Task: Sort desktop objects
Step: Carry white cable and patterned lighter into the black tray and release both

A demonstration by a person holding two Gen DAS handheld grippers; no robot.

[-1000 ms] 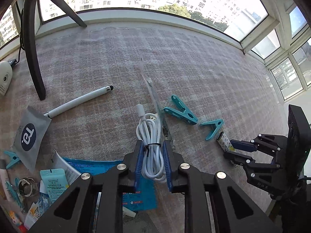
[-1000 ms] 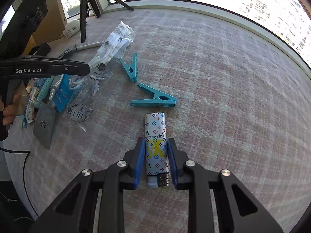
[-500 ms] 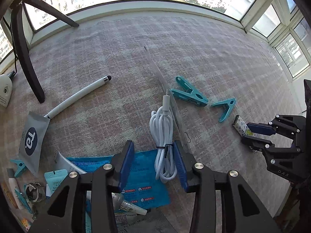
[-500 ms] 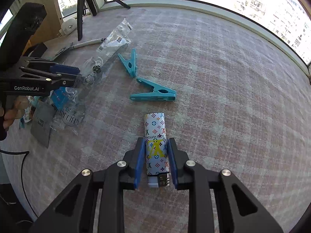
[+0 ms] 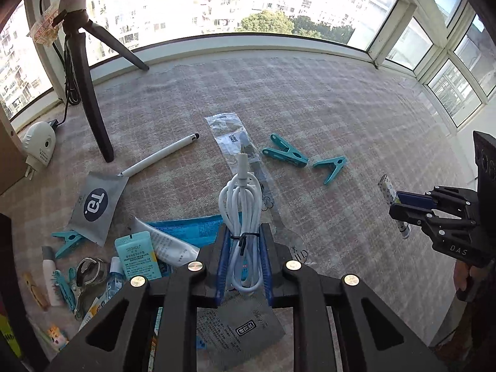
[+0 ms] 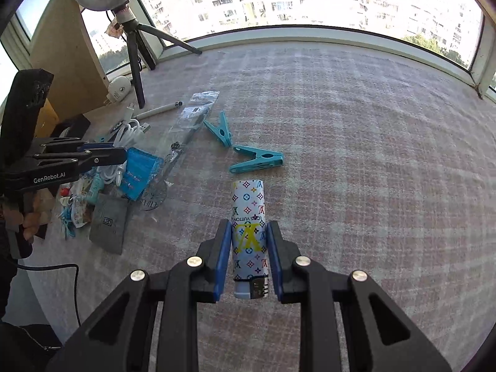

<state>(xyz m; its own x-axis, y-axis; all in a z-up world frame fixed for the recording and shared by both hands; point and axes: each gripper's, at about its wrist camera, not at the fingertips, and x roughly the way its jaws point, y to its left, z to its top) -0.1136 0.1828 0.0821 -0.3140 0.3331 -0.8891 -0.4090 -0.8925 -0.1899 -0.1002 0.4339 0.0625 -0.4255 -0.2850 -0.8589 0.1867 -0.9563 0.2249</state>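
- The left claw (image 5: 243, 260) is closing, with the bundled white cable (image 5: 241, 214) between its blue pads, up above the pile of small things.
- The right claw (image 6: 249, 257) is squeezed tight on the patterned lighter (image 6: 249, 232), lifted off the checked surface (image 6: 356, 155).
- Two teal clips (image 6: 245, 147) lie close together, just past the lighter.
- A white pen (image 5: 159, 158) lies near a clear bag (image 5: 238, 148).

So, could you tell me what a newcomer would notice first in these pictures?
The left gripper, its jaws closing, has a coiled white charging cable between them above the clutter. The right gripper clamps a monogram-patterned white lighter; two teal plastic clothes pegs lie beyond it.
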